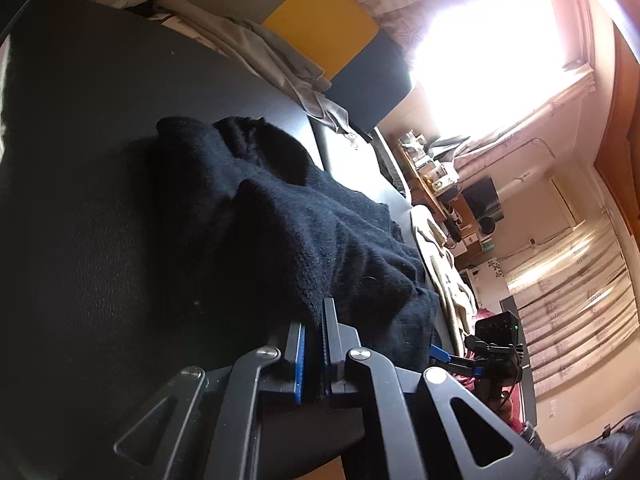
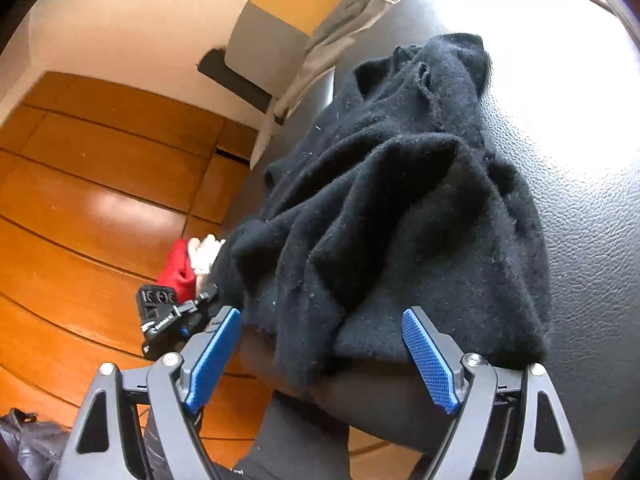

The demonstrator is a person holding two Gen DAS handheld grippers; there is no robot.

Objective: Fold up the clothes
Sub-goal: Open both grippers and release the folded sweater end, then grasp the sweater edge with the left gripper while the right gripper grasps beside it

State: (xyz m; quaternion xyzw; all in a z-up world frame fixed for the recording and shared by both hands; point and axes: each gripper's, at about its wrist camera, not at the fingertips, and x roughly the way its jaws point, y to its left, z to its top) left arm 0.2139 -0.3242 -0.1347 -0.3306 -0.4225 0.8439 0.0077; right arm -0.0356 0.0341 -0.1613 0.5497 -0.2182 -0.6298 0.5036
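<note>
My left hand-held gripper [image 1: 314, 344] is clamped on an edge of the black garment [image 1: 280, 216], which lies crumpled on the dark leather-like tabletop [image 1: 100, 200]. My right hand-held gripper [image 2: 320, 356] stands wide, holding nothing.

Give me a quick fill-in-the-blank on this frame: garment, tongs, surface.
1. The left tongs are ____ on an edge of the black sweater.
2. The right tongs stand ____, their blue pads not pressing the cloth.
3. The sweater lies crumpled on a ____ leather-textured surface.
4. Below the surface's edge is a glossy ____ floor.

Missing words: shut; open; black; wooden
</note>
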